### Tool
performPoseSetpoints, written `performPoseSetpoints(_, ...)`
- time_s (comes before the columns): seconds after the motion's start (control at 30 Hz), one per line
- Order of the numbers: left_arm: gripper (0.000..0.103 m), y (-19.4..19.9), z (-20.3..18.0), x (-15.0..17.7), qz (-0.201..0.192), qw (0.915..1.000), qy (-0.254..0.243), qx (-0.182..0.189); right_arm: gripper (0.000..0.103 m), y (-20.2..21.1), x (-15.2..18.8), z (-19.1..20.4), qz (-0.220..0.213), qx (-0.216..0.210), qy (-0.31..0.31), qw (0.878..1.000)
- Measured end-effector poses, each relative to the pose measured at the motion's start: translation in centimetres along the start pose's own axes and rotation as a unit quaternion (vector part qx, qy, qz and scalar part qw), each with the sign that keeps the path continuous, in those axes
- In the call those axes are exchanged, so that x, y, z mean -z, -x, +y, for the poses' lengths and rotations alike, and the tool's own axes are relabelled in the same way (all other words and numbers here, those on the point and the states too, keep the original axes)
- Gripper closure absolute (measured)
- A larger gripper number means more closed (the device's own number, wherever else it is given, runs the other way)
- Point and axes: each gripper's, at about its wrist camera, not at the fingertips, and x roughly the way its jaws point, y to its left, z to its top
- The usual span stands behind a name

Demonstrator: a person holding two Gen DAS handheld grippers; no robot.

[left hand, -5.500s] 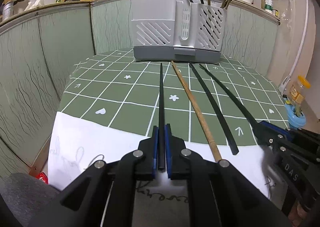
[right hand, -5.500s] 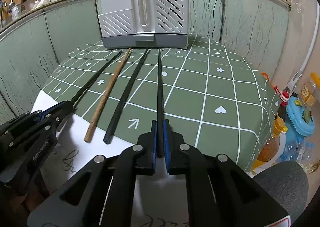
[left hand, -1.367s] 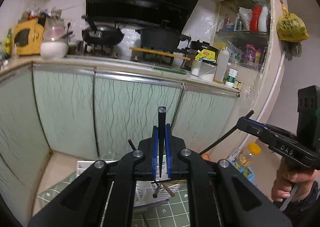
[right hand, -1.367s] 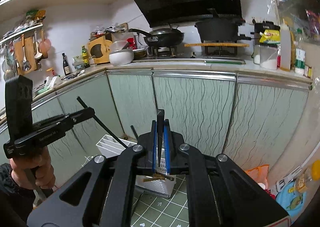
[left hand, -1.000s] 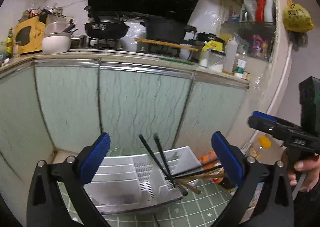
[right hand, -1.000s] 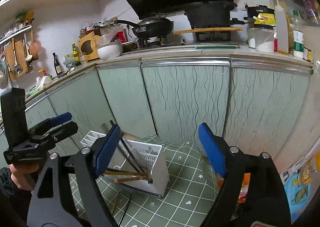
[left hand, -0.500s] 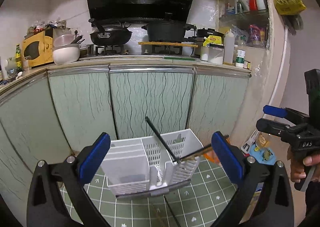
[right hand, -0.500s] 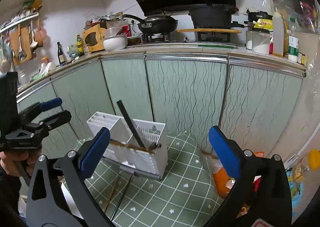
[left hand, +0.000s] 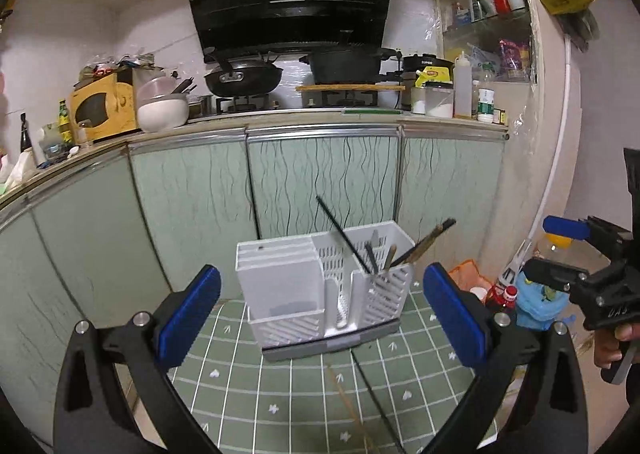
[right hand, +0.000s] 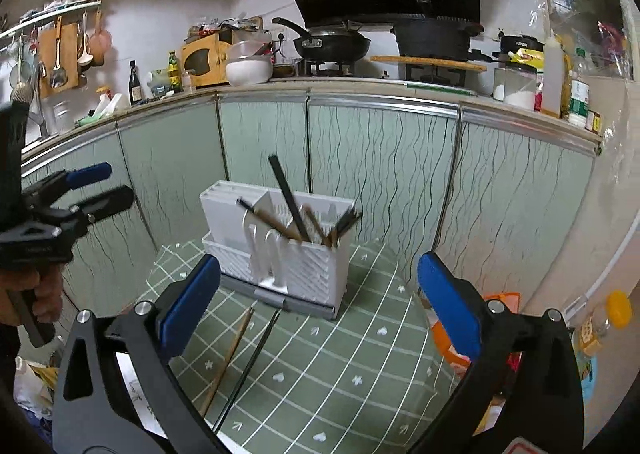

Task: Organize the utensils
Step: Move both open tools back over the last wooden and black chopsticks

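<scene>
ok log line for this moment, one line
left gripper: jaws open, empty | right gripper: jaws open, empty | white caddy: chopsticks inside | two chopsticks on tablecloth

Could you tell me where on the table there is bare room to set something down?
The green tablecloth lies bare right of the two chopsticks left lying on it, and in front of the utensil holder. It is crowded inside the holder's right compartment, where chopsticks lean crossed.
</scene>
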Motion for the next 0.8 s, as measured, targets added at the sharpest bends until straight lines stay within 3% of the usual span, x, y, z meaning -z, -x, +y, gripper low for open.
performPoseSetpoints(0.27, 0.004, 1.6, 0.2, 4.3, 0.012, 0.9992, -0.019, -0.034, 0.008, 0.1, 5.0, 0.9, 0.019, 0.002, -0.004, 1.000)
performPoseSetpoints(0.8, 0.004, 1.6, 0.0, 13.4, 0.055, 0.9975, 0.022, -0.040, 0.008, -0.3, 12.4, 4.1, 0.042, 0.016, 0.014, 0.999)
